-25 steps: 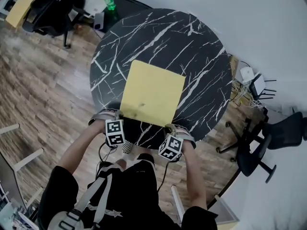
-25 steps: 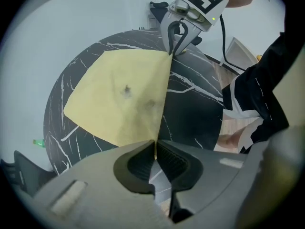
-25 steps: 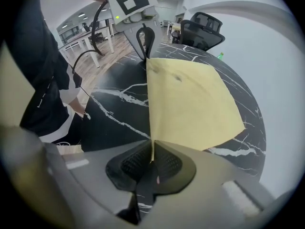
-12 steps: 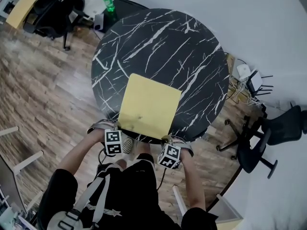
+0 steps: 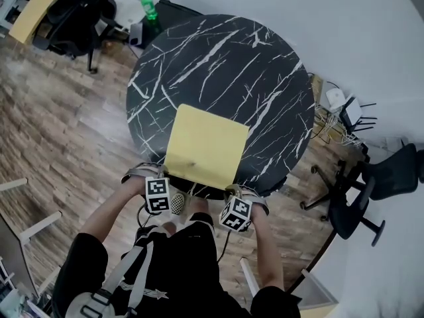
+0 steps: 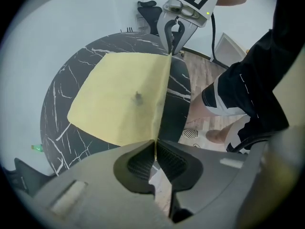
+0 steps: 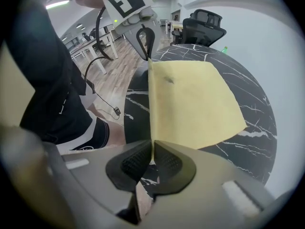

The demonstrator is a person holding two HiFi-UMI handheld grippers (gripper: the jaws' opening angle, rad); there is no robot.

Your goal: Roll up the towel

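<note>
The yellow towel (image 5: 205, 144) lay flat on the round black counter (image 5: 225, 58), on the side close to the person. The left gripper (image 6: 155, 152) had its jaws pressed together on one near corner of the towel. The right gripper (image 7: 151, 160) pinched the other near corner the same way (both pointed down). The near edge of the towel was pulled tight between them. A green bottle (image 5: 150, 4) stood past the far side of the counter.
</note>
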